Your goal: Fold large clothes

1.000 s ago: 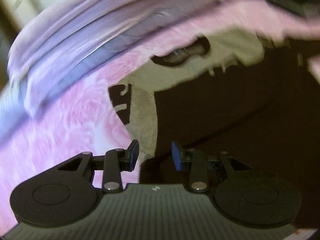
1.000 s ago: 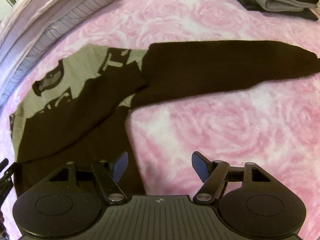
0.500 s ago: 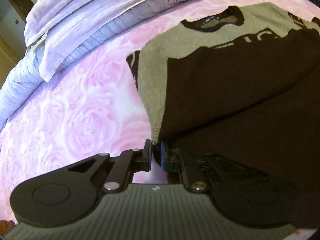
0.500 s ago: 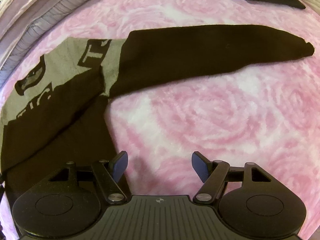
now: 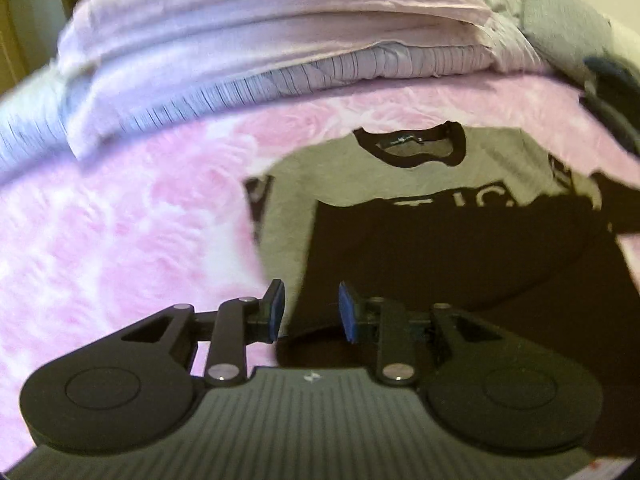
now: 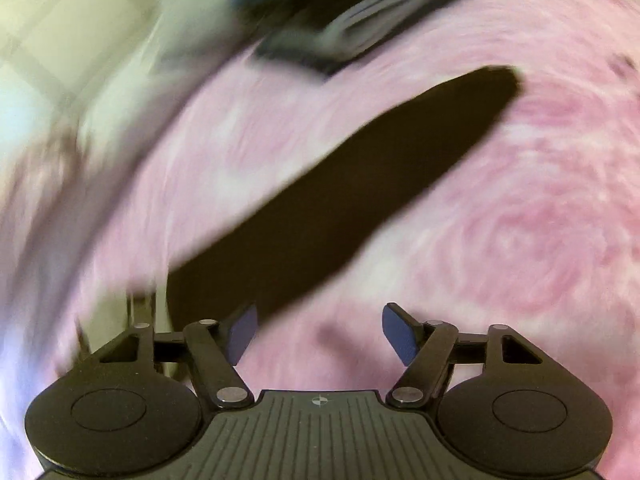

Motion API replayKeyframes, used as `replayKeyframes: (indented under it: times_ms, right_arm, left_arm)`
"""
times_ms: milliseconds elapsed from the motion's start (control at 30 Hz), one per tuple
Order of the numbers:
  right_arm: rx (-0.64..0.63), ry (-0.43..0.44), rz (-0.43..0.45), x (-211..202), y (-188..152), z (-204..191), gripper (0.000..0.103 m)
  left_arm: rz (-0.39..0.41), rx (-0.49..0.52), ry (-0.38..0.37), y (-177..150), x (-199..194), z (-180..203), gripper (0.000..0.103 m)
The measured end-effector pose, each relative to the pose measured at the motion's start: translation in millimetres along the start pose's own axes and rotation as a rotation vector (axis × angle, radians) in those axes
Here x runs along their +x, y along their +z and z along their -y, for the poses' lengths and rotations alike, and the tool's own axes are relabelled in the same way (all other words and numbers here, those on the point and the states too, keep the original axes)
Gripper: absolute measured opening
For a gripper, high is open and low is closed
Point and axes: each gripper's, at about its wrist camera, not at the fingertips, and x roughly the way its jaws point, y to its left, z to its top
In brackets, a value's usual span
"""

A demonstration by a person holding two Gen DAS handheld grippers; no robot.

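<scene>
A grey and black sweater (image 5: 400,184) lies face up on the pink rose blanket (image 5: 120,240), with its black left sleeve (image 5: 440,256) folded across the chest. My left gripper (image 5: 311,312) hovers at the near left edge of that fold. Its jaws are opening, and the blue pads (image 5: 276,312) press on nothing. In the blurred right wrist view, the other black sleeve (image 6: 360,184) runs diagonally from lower left to upper right, flat on the blanket (image 6: 520,240). My right gripper (image 6: 320,332) is just below that sleeve's near end. Its wide jaws are closing with only blanket between them.
A rolled lilac duvet (image 5: 280,52) and a grey pillow (image 5: 560,28) lie along the far side of the bed. A stack of folded dark and grey clothes (image 6: 352,28) sits beyond the sleeve's cuff. A pale wall or floor (image 6: 60,40) shows past the bed's left edge.
The left gripper was shut on the folded sleeve's edge half a second ago; it has let go, opened and drawn back. The right gripper swung fast along the outstretched sleeve, rolling, its jaws slightly narrower.
</scene>
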Motion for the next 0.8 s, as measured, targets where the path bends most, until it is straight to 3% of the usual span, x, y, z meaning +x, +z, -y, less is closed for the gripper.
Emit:
replayKeyframes:
  times_ms: [100,267,300,333,367,433,500,567,667,800]
  right_arm:
    - [0.185,0.062,0.063,11,25,35,0.051]
    - [0.354,0.124,0.072,43,43,71,0.047]
    - [0.352,0.123,0.082,47,45,71,0.032]
    - [0.337,0.098,0.086,48,46,67,0.002]
    - [0.307,0.066,0.084,50,49,62,0.003]
    - [0.157,-0.01,0.128,44,55,34,0.003]
    - [-0.091,-0.061,0.198,29,56,-17,0.003]
    - [-0.288,-0.041,0.26,10,44,-72,0.003]
    - [-0.578,0.108,0.309,-20,2,-168,0.003]
    - [-0.981,0.387,0.248,-52,-110,-268,0.004]
  left_arm:
    - [-0.112,-0.148,-0.023,-3,38,-6,0.025]
    - [-0.116,-0.29,-0.021,-1,42,-15,0.023]
    - [-0.121,-0.302,-0.022,0,40,-16,0.023]
    - [-0.125,-0.308,-0.024,0,38,-18,0.023]
    - [-0.126,-0.313,-0.027,0,34,-19,0.023]
    - [-0.125,-0.326,-0.024,1,25,-24,0.023]
    - [-0.12,-0.353,-0.021,1,15,-29,0.023]
    - [-0.11,-0.383,-0.021,-2,4,-34,0.023]
    - [-0.111,-0.449,-0.029,-9,-8,-42,0.022]
    - [-0.115,-0.531,-0.035,-23,-20,-50,0.022]
